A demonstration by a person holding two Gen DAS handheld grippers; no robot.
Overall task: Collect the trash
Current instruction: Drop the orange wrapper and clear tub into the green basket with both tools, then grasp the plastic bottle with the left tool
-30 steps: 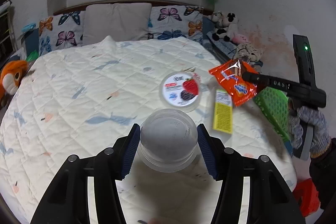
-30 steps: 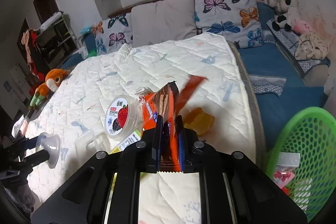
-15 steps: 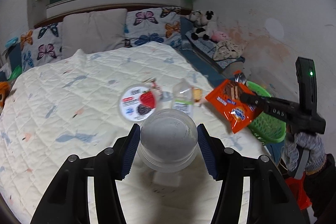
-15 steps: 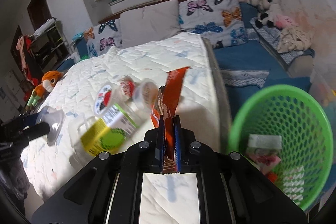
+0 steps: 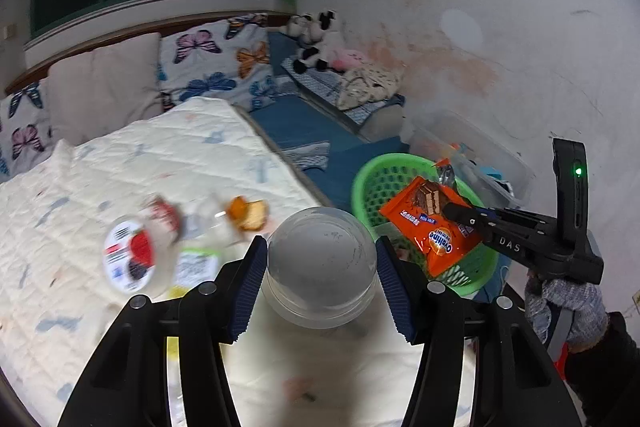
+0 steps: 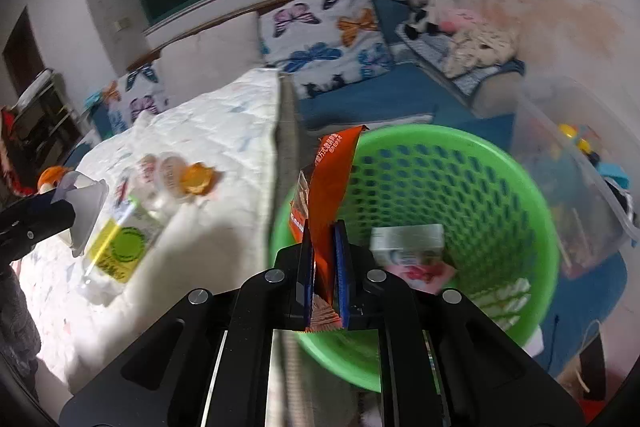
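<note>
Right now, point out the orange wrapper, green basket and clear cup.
orange wrapper (image 5: 434, 227), left wrist view, printed front.
green basket (image 6: 452, 183), right wrist view, inner mesh wall.
clear cup (image 5: 322, 267), left wrist view, cup base.

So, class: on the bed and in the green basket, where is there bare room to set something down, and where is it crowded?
Bare quilt runs from the pillows down to the trash. The cluster by the bed's edge is crowded: yogurt cup, bottle, orange piece. The green basket holds cartons near its front; its far side looks open.

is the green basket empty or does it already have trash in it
Not empty. The green basket already holds a small white carton and a pink-and-white wrapper at its bottom.
</note>
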